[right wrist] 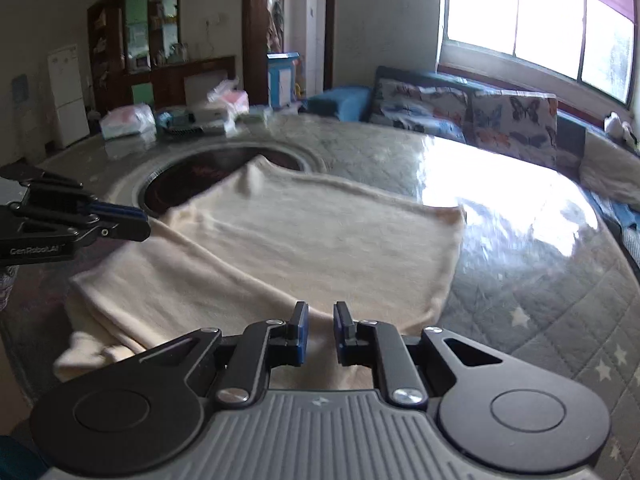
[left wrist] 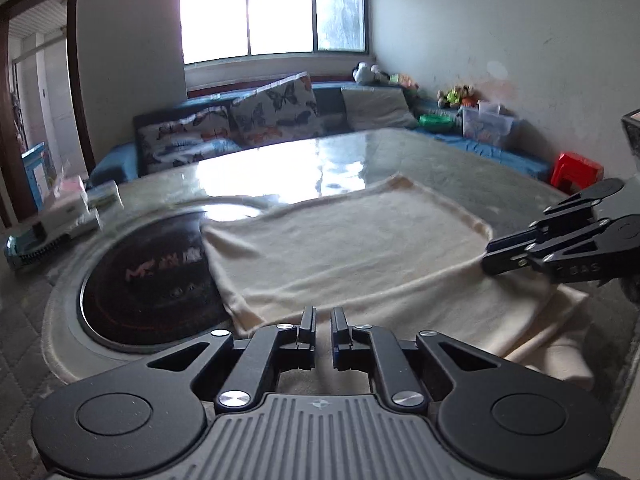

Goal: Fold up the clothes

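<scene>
Glass shines over the quilted, star-printed cover of the round table, which fills most of both views, with a dark round hotplate sunk into its middle. Behind it runs a blue sofa with butterfly-print cushions under a bright window. On the tabletop lies the cream garment, spread flat and already doubled over itself, its far left corner overlapping the hotplate rim and loose layers bunched at the near edge. Boxes and packets sit at the table's far side. The left gripper hovers at the garment's near edge, its jaws nearly closed with only a narrow gap and nothing gripped between them. The right gripper sits low over the near hem, jaws likewise almost closed and empty, cloth visible beneath the gap.
</scene>
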Available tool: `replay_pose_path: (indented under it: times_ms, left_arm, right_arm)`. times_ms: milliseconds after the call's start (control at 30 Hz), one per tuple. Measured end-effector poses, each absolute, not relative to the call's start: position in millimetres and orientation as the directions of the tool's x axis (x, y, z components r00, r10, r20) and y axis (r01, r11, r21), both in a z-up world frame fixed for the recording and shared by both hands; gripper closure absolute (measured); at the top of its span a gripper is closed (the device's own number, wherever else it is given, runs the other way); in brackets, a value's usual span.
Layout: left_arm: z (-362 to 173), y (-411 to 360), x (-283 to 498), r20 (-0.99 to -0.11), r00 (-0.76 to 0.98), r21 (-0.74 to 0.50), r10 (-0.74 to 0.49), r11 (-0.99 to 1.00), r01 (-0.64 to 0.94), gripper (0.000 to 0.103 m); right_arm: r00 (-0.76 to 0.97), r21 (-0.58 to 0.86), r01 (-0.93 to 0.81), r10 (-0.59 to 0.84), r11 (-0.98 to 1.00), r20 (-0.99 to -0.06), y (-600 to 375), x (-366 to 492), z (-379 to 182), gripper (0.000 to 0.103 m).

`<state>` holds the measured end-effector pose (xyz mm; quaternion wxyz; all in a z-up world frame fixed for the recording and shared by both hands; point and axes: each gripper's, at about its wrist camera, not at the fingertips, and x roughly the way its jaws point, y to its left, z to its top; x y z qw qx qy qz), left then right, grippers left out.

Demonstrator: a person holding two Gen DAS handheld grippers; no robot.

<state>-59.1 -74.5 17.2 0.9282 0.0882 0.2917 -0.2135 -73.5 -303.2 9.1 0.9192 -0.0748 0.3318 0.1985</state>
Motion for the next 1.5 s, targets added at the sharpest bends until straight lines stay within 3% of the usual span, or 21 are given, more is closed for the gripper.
replay_pose_path:
  times_ms: [367, 500, 633, 833, 1000, 1067, 1100, 1167, 1233, 1300, 1400, 1500]
  left_arm:
    - [23, -63, -93, -0.569, 0.734, 0.116, -0.371, 0.847, 0.518, 0.091]
    - [24, -59, -128, -0.569, 0.716, 0.189, -0.403, 0.784, 0.591, 0.084]
    - [17, -61, -157, -0.57, 0.702, 0.272, -0.427, 0.708, 0.652, 0.066]
    - [0, -81, -182, -0.554, 0.697, 0.403, -0.455, 0.585, 0.703, 0.064]
    - [-9, -97, -177, -0.516, 0.718, 0.452, -0.467, 0.564, 0.692, 0.064]
    - [-9, -100, -172, -0.507, 0.719, 0.441, -0.476, 0.574, 0.691, 0.066]
    - [-9, -101, -168, -0.508, 0.717, 0.432, -0.477, 0.579, 0.691, 0.07]
    - [-7, -101, -162, -0.505, 0.715, 0.409, -0.483, 0.596, 0.691, 0.089]
    - [-2, -100, -154, -0.5, 0.714, 0.376, -0.49, 0.62, 0.689, 0.093]
    - [5, -97, -144, -0.498, 0.711, 0.334, -0.496, 0.647, 0.685, 0.094]
    - [13, -94, -128, -0.498, 0.71, 0.275, -0.498, 0.686, 0.673, 0.094]
    - [16, -91, -116, -0.504, 0.705, 0.237, -0.499, 0.705, 0.668, 0.094]
  right_arm:
    - [0.672, -0.044, -0.463, 0.318, 0.885, -0.669, -312, -107, 9, 0.091]
    - [0.686, -0.07, -0.485, 0.33, 0.872, -0.648, -310, -123, 18, 0.091]
    - [0.675, -0.077, -0.501, 0.334, 0.862, -0.657, -307, -126, 14, 0.09]
    - [0.67, -0.054, -0.491, 0.336, 0.87, -0.662, -309, -129, 16, 0.089]
    - [0.675, -0.099, -0.512, 0.329, 0.853, -0.66, -308, -141, 25, 0.075]
    - [0.676, -0.118, -0.524, 0.328, 0.843, -0.661, -308, -147, 27, 0.067]
    - [0.674, -0.129, -0.533, 0.328, 0.836, -0.662, -308, -150, 28, 0.067]
    - [0.669, -0.149, -0.553, 0.33, 0.82, -0.666, -307, -156, 30, 0.066]
    - [0.661, -0.17, -0.578, 0.336, 0.798, -0.671, -306, -162, 30, 0.06]
    - [0.647, -0.195, -0.613, 0.346, 0.765, -0.68, -304, -169, 29, 0.058]
    - [0.625, -0.241, -0.669, 0.357, 0.703, -0.694, -296, -176, 21, 0.047]
    - [0.641, -0.306, -0.69, 0.356, 0.656, -0.68, -285, -178, 11, 0.046]
